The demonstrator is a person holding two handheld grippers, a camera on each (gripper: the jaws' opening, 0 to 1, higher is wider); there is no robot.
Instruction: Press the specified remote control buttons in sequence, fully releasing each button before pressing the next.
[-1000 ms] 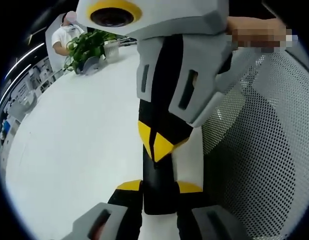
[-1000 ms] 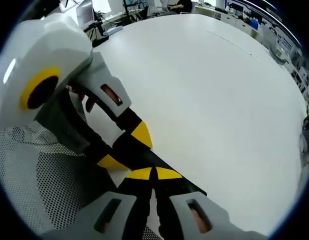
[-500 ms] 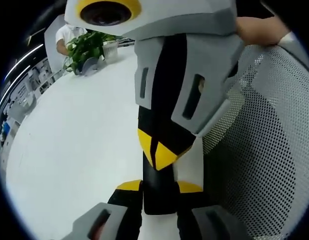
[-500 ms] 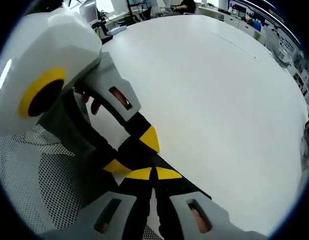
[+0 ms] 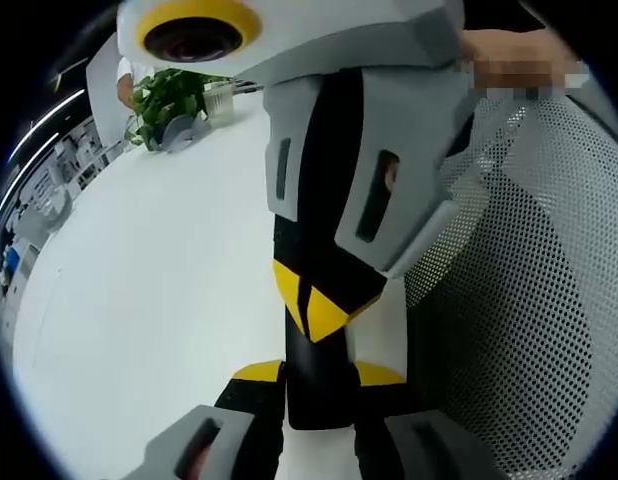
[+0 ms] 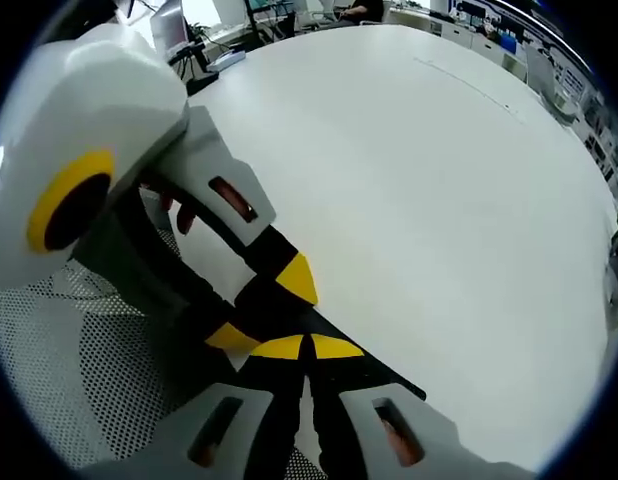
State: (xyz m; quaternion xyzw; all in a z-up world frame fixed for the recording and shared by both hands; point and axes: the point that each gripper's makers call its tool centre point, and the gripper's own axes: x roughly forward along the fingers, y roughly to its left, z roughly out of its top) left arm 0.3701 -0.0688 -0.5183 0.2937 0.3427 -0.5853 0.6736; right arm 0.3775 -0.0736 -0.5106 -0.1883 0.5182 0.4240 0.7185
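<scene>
A black remote (image 5: 317, 392) stands on end between the yellow-tipped jaws of my left gripper (image 5: 319, 374), which is shut on it. My right gripper (image 5: 311, 300) reaches down from the top of the left gripper view, its yellow tips closed together and resting on the remote's face. In the right gripper view my right gripper (image 6: 309, 347) is shut, tips on the remote (image 6: 377, 367). There the left gripper (image 6: 261, 305) comes in from the left, clamped across the remote. The buttons are hidden.
A large white table (image 5: 139, 280) (image 6: 439, 180) spreads under both grippers. A grey mesh chair back (image 5: 529, 300) (image 6: 79, 380) stands close beside them. A potted plant (image 5: 169, 95) sits at the table's far end. A hand (image 5: 509, 60) holds the right gripper.
The right gripper's tips slid a little down the remote toward the left jaws, then drew back slightly. The left gripper keeps its hold.
</scene>
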